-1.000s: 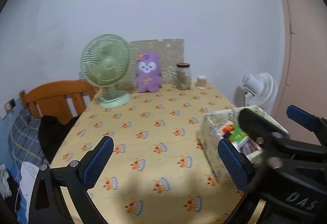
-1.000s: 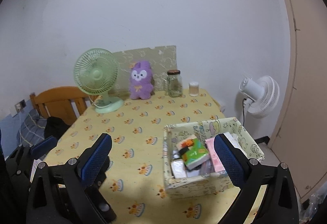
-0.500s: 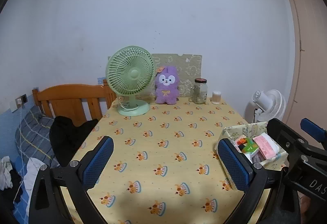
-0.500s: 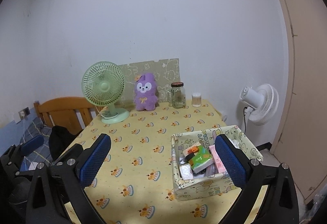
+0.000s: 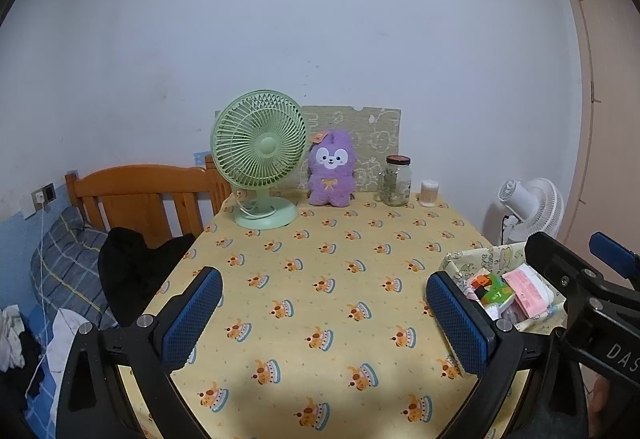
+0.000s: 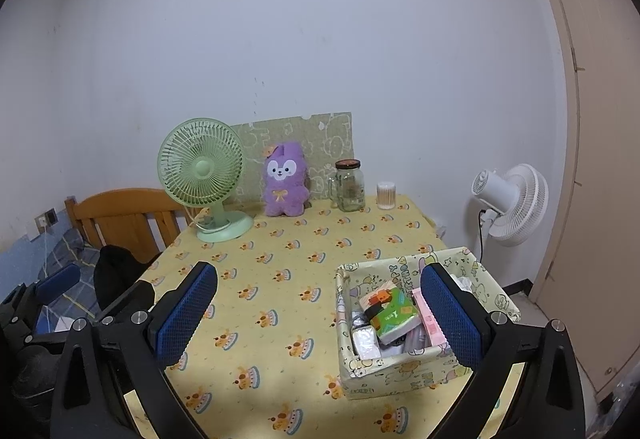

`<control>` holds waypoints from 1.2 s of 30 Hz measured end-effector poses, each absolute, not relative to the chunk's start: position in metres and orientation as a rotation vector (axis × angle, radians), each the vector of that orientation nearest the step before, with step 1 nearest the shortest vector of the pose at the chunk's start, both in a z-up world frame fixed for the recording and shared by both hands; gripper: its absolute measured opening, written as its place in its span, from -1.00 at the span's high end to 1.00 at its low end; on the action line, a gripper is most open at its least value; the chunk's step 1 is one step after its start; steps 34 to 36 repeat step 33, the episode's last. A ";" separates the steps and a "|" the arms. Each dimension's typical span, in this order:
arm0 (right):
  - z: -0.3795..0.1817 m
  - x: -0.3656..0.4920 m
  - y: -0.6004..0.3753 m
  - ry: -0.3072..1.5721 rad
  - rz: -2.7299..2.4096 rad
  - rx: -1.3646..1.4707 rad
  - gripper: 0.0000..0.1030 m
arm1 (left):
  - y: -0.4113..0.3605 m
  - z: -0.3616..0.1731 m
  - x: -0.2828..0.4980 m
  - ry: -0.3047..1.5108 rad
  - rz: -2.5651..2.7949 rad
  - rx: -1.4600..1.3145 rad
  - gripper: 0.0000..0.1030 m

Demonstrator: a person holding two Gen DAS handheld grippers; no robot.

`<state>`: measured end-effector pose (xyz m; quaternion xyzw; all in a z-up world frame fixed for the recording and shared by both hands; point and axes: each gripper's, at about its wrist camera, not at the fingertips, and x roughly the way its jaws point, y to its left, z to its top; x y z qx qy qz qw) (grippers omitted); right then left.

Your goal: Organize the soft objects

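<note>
The left gripper [image 5: 325, 323] hangs above the near edge of the table [image 5: 340, 251], jaws spread wide and holding nothing. The right gripper [image 6: 320, 313] is likewise spread and empty, over the table's near right corner.

The box [image 6: 404, 371] sits at that corner, just below and ahead of the right gripper's right finger [image 6: 450, 313], which overlaps its inner wall in the view. Inside lie a green tissue pack [image 6: 394, 313], a pink pack [image 6: 430, 321] and what looks like a silvery pack [image 6: 366, 341].

The plush [image 5: 332, 169] stands upright at the far edge, well away from both grippers, between the green fan [image 5: 260, 163] and the jar [image 5: 397, 181].
</note>
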<state>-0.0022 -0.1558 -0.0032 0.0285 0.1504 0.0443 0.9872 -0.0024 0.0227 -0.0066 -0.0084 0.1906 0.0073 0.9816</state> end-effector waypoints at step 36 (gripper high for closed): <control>0.001 -0.001 -0.161 0.294 0.083 0.059 -0.99 | 0.029 0.003 -0.005 0.357 0.056 -0.018 -1.00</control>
